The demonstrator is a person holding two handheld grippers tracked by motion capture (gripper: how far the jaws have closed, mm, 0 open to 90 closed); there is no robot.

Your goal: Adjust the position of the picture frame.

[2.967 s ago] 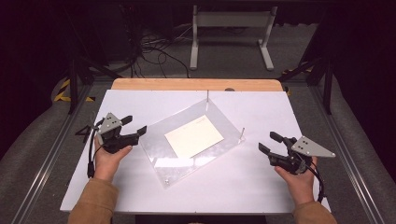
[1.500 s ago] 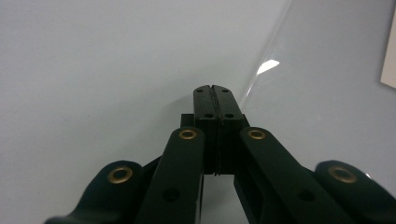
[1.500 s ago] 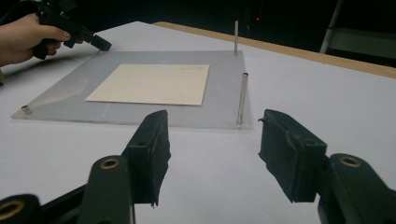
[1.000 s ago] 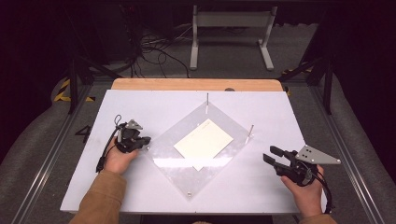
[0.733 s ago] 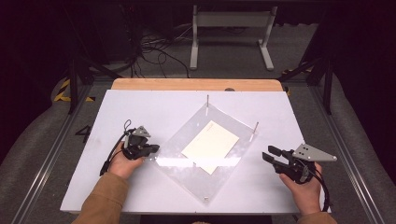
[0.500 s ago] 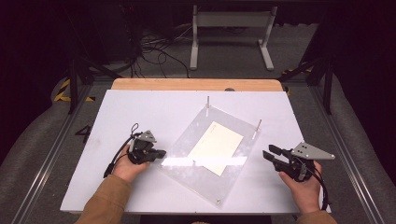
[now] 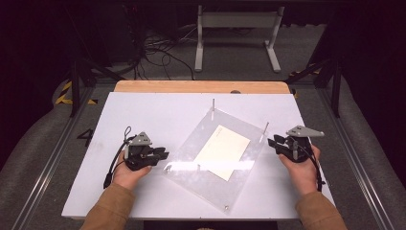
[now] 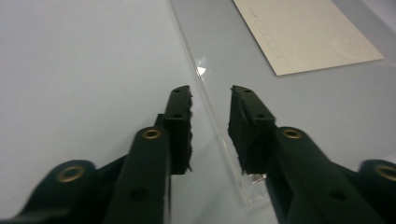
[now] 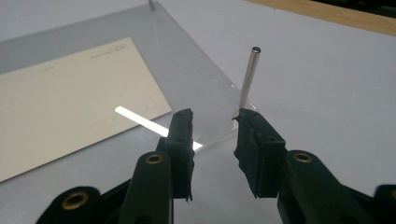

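Upright metal post beside right fingers

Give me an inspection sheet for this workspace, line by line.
Surface: white table, wooden strip along the far edge.
Job's things: clear acrylic plate lying askew, with upright metal pins; cream card on it.
Clutter: nothing seen.
Grippers: left gripper open, its jaws either side of the plate's edge; right gripper open at the plate's corner, by a pin.
Cables: black cable trails from the left gripper.
Surroundings: dark floor, metal stand, floor cables.
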